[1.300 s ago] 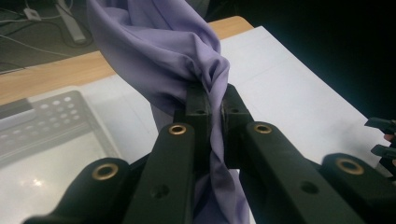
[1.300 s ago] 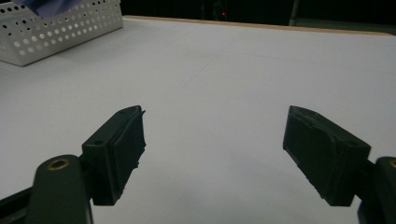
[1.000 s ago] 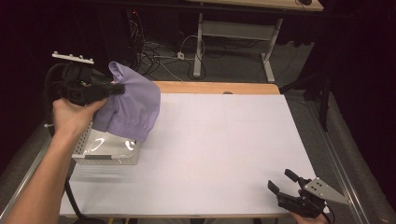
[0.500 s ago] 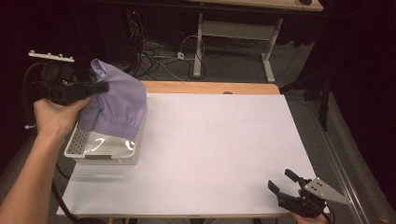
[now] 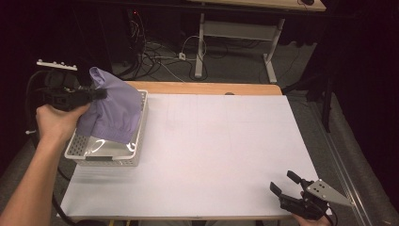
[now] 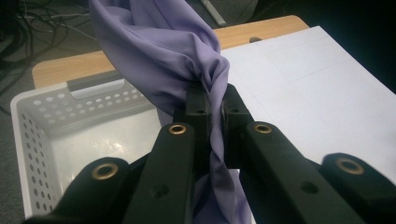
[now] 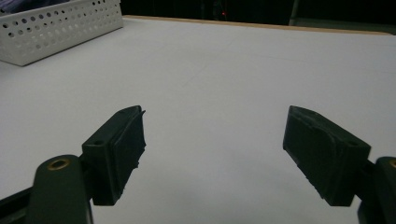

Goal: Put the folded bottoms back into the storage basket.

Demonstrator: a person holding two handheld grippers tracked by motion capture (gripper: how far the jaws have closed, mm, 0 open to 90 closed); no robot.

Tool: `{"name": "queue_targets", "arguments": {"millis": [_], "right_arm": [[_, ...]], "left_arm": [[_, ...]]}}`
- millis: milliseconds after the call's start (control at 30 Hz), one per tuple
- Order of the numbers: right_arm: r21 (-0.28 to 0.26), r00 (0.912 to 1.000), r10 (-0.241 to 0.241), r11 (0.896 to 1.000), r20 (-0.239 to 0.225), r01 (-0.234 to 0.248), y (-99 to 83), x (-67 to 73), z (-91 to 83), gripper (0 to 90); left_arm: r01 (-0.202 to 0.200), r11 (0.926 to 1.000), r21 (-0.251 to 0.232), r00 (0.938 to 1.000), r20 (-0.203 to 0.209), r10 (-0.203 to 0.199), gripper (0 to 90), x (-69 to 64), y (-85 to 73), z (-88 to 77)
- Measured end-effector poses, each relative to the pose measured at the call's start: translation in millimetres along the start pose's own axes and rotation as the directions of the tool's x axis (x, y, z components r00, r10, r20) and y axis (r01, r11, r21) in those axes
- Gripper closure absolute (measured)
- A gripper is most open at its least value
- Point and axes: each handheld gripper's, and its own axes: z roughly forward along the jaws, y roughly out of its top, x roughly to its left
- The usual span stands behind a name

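Above the white perforated plastic basket (image 5: 106, 155) at the table's (image 5: 226, 155) left, the left gripper (image 5: 96, 94) pinched a bunched lilac cloth (image 5: 115, 113) so it hung into it, while the right gripper (image 5: 287, 184), jaws apart, idled near the front edge.

Both tools are black with brass-ringed screw holes; the right tool (image 5: 288, 184) carries a grey three-cornered plate, the left tool (image 5: 96, 93) a black cable.

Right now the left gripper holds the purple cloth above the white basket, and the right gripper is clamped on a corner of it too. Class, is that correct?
Not quite. The left gripper does pinch the purple cloth above the white basket, but the right gripper is open and holds nothing; it sits over the bare white table, far from the cloth. The right gripper view shows its jaws spread apart.
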Motion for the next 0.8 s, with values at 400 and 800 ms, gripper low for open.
{"name": "queue_targets", "arguments": {"millis": [400, 800], "right_arm": [[0.001, 1.0, -0.001, 1.0, 0.0, 0.001, -0.1, -0.2, 0.2, 21.8], [0.002, 1.0, 0.001, 1.0, -0.002, -0.001, -0.1, -0.2, 0.3, 21.8]], "left_arm": [[0.02, 0.9998, 0.005, 0.9998, 0.006, -0.02, 82.9, 7.1, -9.2, 15.8], [0.032, 0.9994, -0.013, 0.9995, -0.005, -0.032, 82.9, 11.7, -10.9, 13.5]]}}
